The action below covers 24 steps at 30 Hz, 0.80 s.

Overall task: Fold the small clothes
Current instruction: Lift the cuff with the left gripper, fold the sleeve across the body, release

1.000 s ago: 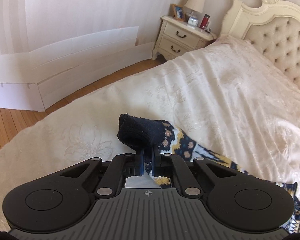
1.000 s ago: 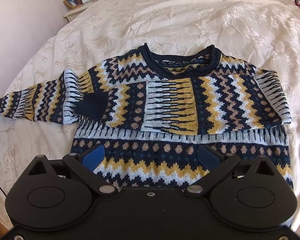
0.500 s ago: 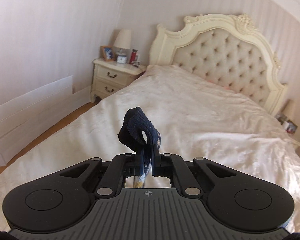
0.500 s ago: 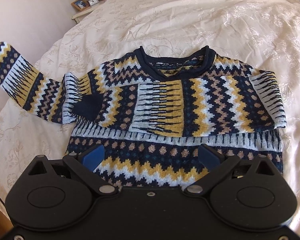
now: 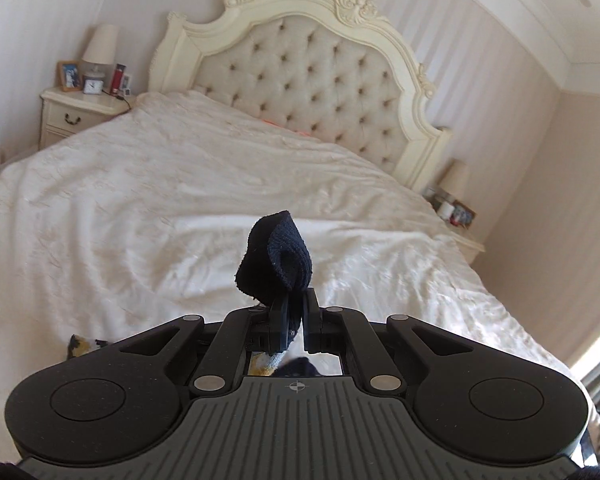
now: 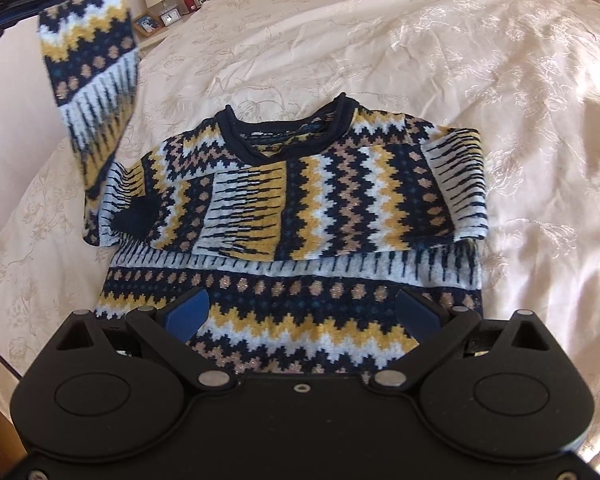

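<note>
1. We have the patterned sweater [image 6: 300, 216] lying flat on the bed [image 6: 480, 60], one sleeve [image 6: 320, 208] already folded across its chest.
2. Our left gripper [image 5: 294, 312] is clamped on the other sleeve's navy cuff [image 5: 276, 258], held high above the bedspread.
3. Our right gripper [image 6: 300, 312] hovers over the hem with jaws wide apart, apparently not touching it.
4. Next, we judge, the raised sleeve [image 6: 92, 80] must be carried across the chest and released flat.

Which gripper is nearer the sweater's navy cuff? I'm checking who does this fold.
Left. The left gripper has its jaws shut on the navy cuff, lifted above the bed. The right gripper hovers open over the sweater's hem.
</note>
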Each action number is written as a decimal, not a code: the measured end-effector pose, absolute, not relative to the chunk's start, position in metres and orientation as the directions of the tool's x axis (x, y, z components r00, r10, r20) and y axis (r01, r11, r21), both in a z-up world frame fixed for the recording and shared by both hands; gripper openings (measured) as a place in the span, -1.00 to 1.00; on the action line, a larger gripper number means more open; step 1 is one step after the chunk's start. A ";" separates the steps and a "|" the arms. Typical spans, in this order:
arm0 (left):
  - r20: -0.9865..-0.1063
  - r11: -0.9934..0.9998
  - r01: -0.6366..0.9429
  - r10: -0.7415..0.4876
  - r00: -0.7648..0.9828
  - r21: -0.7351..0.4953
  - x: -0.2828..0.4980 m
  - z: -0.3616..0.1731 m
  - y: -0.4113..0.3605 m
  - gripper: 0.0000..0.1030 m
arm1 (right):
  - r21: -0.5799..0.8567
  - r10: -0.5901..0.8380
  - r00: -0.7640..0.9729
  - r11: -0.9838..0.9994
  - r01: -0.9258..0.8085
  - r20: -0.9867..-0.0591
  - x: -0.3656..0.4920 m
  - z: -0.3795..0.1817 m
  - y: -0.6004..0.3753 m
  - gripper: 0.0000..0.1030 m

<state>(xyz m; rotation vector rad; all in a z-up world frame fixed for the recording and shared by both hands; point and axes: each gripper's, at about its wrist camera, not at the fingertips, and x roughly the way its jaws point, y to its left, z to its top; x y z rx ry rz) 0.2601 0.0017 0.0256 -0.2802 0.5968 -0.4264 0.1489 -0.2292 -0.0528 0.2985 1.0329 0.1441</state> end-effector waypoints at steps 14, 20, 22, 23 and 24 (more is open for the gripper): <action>-0.679 0.845 0.458 -0.509 0.529 -0.276 0.250 -0.056 -0.105 -0.12 | 0.317 0.241 0.494 0.946 0.074 -0.835 0.139 -0.060 -0.257 0.95; -0.726 0.863 0.476 -0.436 0.531 -0.169 0.244 -0.068 -0.085 -0.09 | 0.319 0.231 0.500 0.943 0.096 -0.835 0.145 -0.062 -0.252 0.95; -0.757 0.884 0.448 -0.384 0.530 -0.135 0.249 -0.080 -0.066 -0.09 | 0.317 0.223 0.502 0.942 0.109 -0.835 0.150 -0.062 -0.251 0.95; -0.770 0.896 0.427 -0.358 0.528 -0.124 0.252 -0.085 -0.055 -0.09 | 0.316 0.219 0.503 0.942 0.114 -0.836 0.152 -0.062 -0.250 0.95; -0.782 0.909 0.402 -0.331 0.528 -0.113 0.256 -0.091 -0.044 -0.09 | 0.315 0.216 0.503 0.942 0.119 -0.837 0.154 -0.062 -0.250 0.95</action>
